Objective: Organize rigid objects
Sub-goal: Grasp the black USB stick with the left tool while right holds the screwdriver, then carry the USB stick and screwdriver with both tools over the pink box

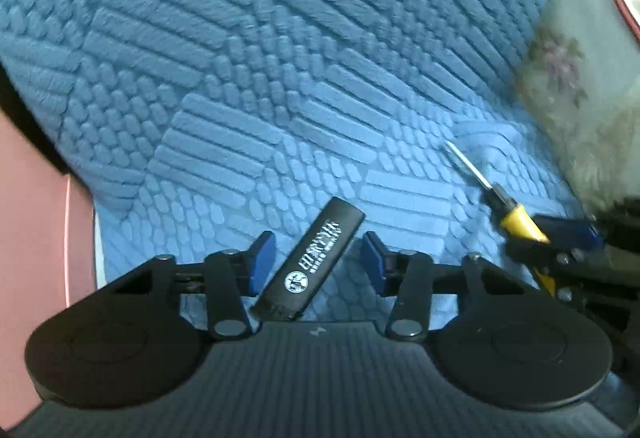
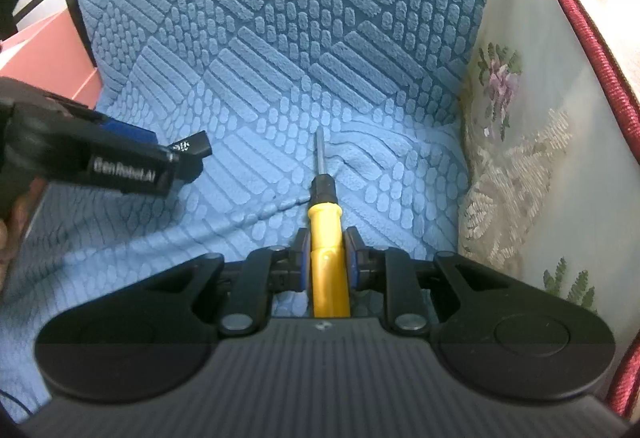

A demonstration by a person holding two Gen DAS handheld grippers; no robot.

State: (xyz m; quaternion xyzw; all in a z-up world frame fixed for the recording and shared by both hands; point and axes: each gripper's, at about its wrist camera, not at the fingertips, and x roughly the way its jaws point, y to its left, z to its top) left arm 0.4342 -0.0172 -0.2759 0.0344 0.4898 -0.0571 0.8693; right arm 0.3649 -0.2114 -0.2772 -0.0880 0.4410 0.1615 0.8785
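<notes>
Two grippers over a blue textured cover (image 1: 280, 58).
Right gripper (image 2: 328, 258) jaws clamp the screwdriver (image 2: 326, 238); left gripper (image 1: 318, 262) jaws apart, seemingly clear of the black lighter (image 1: 312, 258).

You have: blue cover (image 1: 280, 58), raised-pile cloth, matt; black lighter (image 1: 310, 262) at your six o'clock, glossy plastic; screwdriver (image 2: 326, 238), bare metal shaft, smooth yellow plastic handle; floral cushion (image 2: 520, 158) at three o'clock, woven cloth.
</notes>
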